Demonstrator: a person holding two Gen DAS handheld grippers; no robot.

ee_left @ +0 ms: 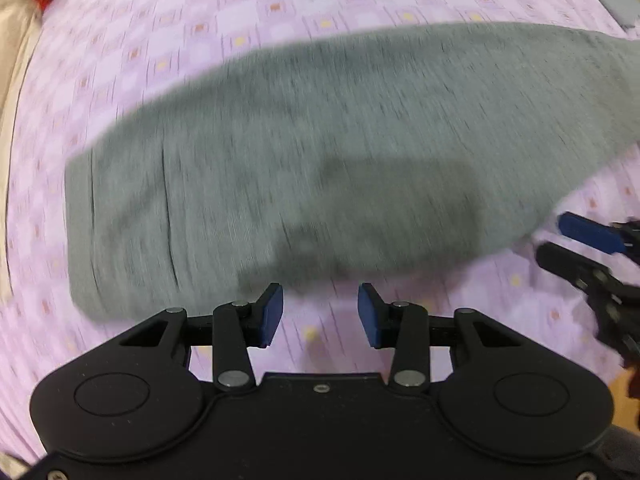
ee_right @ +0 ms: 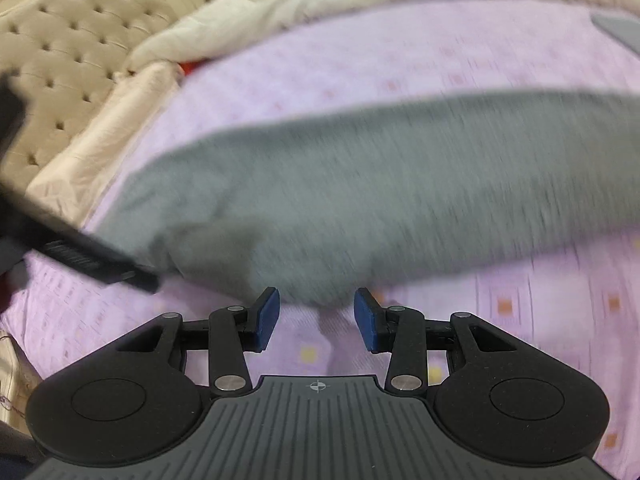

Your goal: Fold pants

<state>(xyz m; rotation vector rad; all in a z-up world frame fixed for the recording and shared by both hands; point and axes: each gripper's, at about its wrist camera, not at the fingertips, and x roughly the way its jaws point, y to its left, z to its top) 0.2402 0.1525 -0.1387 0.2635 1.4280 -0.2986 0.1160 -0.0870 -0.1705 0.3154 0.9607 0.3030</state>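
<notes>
The grey pants (ee_left: 320, 152) lie flat on a pink patterned bedsheet (ee_left: 240, 8), legs folded together, running from lower left to upper right. My left gripper (ee_left: 320, 314) is open and empty, just short of the pants' near edge. My right gripper (ee_right: 316, 316) is open and empty, just short of the near edge of the pants (ee_right: 360, 200). The right gripper also shows at the right edge of the left wrist view (ee_left: 568, 240). The left gripper's body shows at the left of the right wrist view (ee_right: 96, 264). Both views are motion-blurred.
A cream tufted headboard (ee_right: 60, 48) and a cream blanket (ee_right: 280, 4) lie beyond the sheet. A grey item (ee_right: 620, 28) sits at the far right. The sheet (ee_right: 540, 320) stretches out to the right.
</notes>
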